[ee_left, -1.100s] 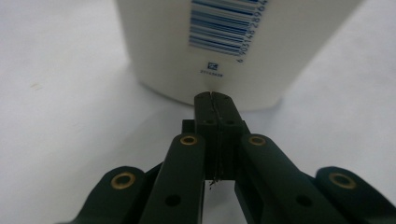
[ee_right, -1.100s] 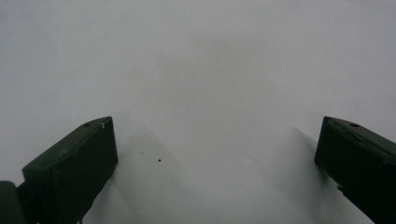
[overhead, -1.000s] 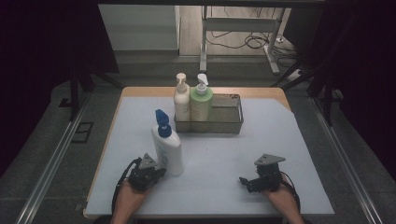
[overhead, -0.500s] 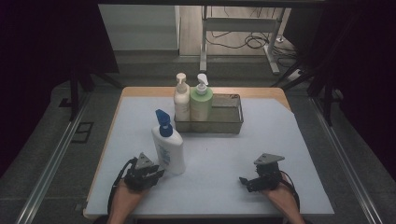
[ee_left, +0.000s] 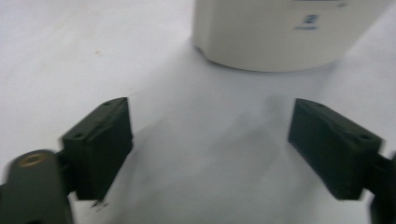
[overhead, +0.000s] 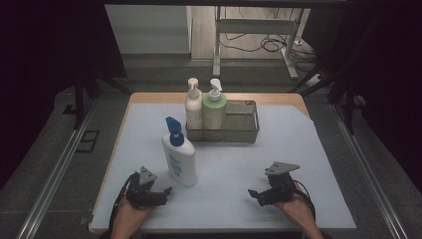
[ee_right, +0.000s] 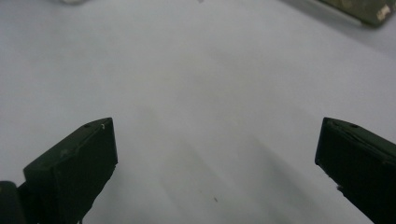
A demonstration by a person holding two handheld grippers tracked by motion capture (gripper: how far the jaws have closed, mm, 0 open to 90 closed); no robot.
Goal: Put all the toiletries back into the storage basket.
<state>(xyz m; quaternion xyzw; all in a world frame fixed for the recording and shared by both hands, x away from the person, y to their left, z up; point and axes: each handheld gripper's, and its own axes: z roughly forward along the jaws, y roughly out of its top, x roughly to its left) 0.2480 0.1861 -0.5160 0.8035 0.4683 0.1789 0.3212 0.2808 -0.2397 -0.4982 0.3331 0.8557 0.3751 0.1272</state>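
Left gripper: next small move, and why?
Probably ease the left gripper forward so its open jaws straddle the base of the white bottle with the blue pump, then close. The left gripper view shows both jaws spread wide with nothing between them and the bottle's base just ahead, upright on the white mat. The basket holding two other bottles looks like the likely destination.

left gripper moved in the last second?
Yes. In the high view the left gripper has drawn back toward the person's table edge, away from the blue-capped white pump bottle, which stands where it was. Its jaws are open.
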